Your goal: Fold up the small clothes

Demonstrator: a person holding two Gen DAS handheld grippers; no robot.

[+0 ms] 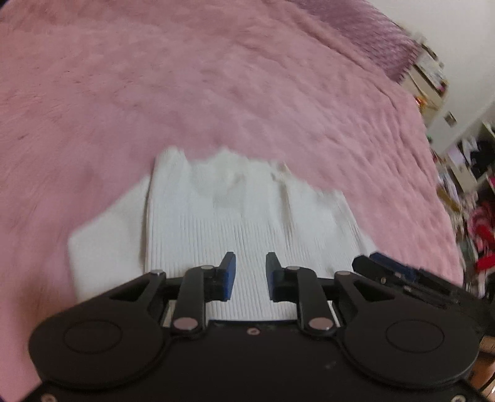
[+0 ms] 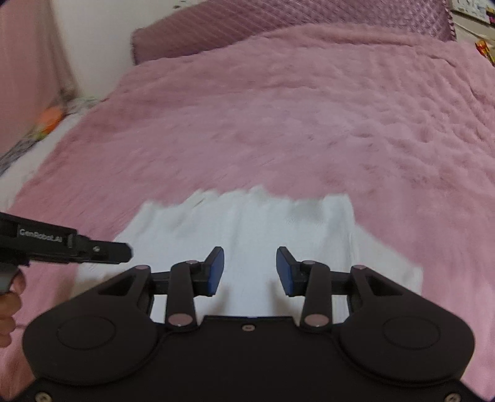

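Observation:
A small white ribbed garment [image 1: 235, 213] lies flat on the pink fluffy bedspread [image 1: 216, 92], with a sleeve spread to the left. My left gripper [image 1: 250, 263] is open and empty just above its near part. In the right wrist view the same garment [image 2: 247, 222] lies below my right gripper [image 2: 250, 259], which is open and empty above it. The right gripper shows at the right edge of the left wrist view [image 1: 386, 269]; the left gripper shows at the left of the right wrist view [image 2: 102, 250].
The pink bedspread [image 2: 309, 123] covers the bed. A quilted purple pillow [image 2: 278, 24] lies at the head. Cluttered shelves [image 1: 470, 160] stand to the right of the bed. A person's hand [image 2: 9, 309] holds the left gripper.

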